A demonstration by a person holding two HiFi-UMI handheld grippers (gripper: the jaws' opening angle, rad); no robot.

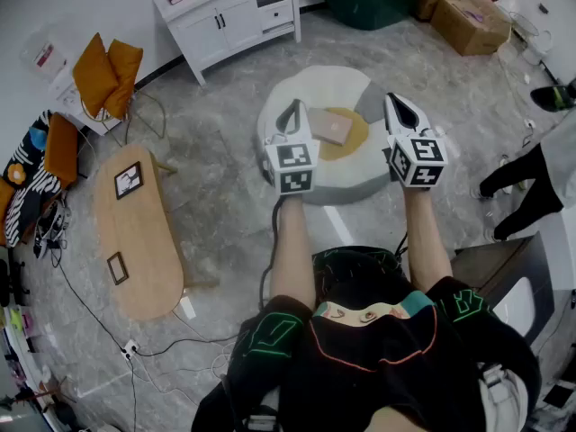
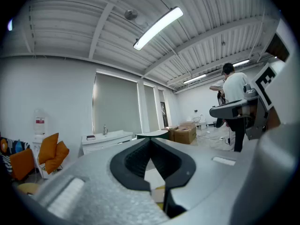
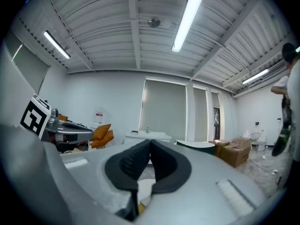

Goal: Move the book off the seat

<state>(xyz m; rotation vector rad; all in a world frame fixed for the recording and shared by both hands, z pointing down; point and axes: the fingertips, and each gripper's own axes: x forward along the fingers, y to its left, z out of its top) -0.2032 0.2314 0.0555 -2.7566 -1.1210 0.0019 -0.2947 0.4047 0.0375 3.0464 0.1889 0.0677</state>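
Two grippers are held level, each closed on nothing. The book point(image 1: 331, 126) is seen lying flat on the round white seat point(image 1: 315, 84), between the left gripper point(image 1: 292, 108) and the right gripper point(image 1: 397, 103), nearer the left. The seat is surrounded by grey stone floor point(image 1: 216, 138), with a white cabinet point(image 1: 229, 12) beyond.

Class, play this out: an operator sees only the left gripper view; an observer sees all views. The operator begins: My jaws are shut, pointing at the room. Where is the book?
Observer: The book lies flat on the round seat, on its yellow patch.
Operator: Which gripper is nearer it?
Observer: Yours. In the head view the left gripper shows right beside the book.
Operator: And the right gripper?
Observer: The right gripper is shut too, with nothing between its jaws.
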